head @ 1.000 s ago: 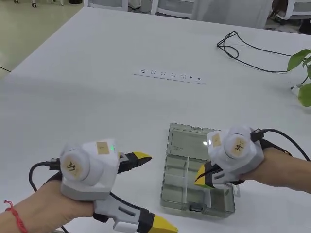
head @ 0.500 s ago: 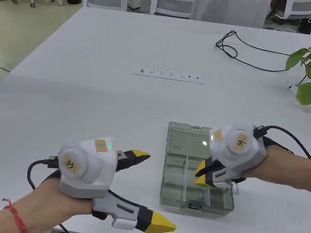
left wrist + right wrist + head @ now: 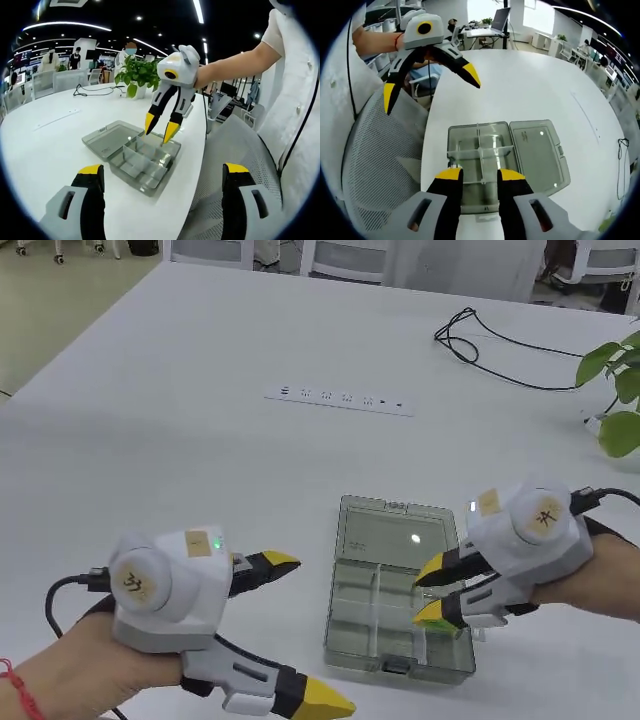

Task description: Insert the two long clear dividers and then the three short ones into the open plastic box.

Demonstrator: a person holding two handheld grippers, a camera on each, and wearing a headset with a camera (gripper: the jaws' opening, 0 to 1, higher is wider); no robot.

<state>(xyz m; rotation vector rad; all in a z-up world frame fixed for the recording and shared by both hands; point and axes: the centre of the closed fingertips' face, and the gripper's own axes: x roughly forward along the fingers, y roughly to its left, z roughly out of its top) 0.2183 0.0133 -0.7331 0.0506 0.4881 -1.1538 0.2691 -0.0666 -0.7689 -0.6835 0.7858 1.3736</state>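
Observation:
The clear plastic box [image 3: 352, 625] lies near the table's front edge with its lid [image 3: 398, 538] folded open at the far side. Clear dividers [image 3: 378, 595] stand inside it and split it into compartments; the right gripper view shows them crossing in the box [image 3: 465, 145]. My right gripper [image 3: 431, 592] hovers over the box's right side, open with nothing between its fingers, as the left gripper view confirms [image 3: 160, 129]. Left of the box, my left gripper [image 3: 310, 633] is held above the table with its jaws spread wide and empty [image 3: 430, 90].
A white power strip [image 3: 340, 398] lies across the middle of the table, and a black cable [image 3: 490, 340] loops at the back right. Plant leaves [image 3: 610, 390] reach in at the right edge. A mesh chair [image 3: 385, 165] stands by the table's front edge.
My right gripper has drawn back to the right from over the box's middle, and its jaws have opened. The left gripper has barely moved.

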